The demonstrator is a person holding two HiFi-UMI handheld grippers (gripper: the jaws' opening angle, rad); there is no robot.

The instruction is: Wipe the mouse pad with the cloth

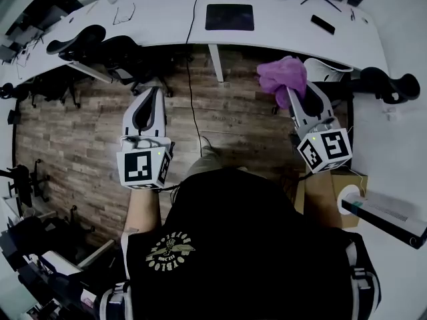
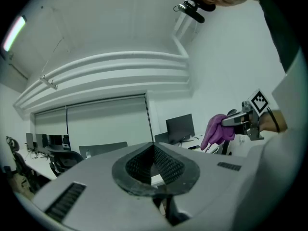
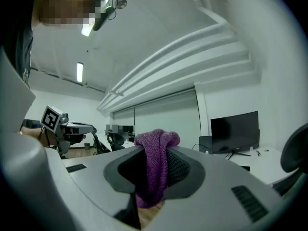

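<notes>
The right gripper's (image 1: pixel 297 96) fingers clench the bunched purple knitted cloth (image 1: pixel 283 76) (the left gripper's (image 1: pixel 154 92) fingers are closed, empty). Pinched by one fold, it may slip before reaching the dark rectangular mouse pad (image 1: pixel 229 17) far ahead.

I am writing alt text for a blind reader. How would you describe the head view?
Seen from above, the right gripper holds a purple cloth in the air, short of a white desk where a dark mouse pad lies. The left gripper is shut and empty, over the wood floor.
</notes>
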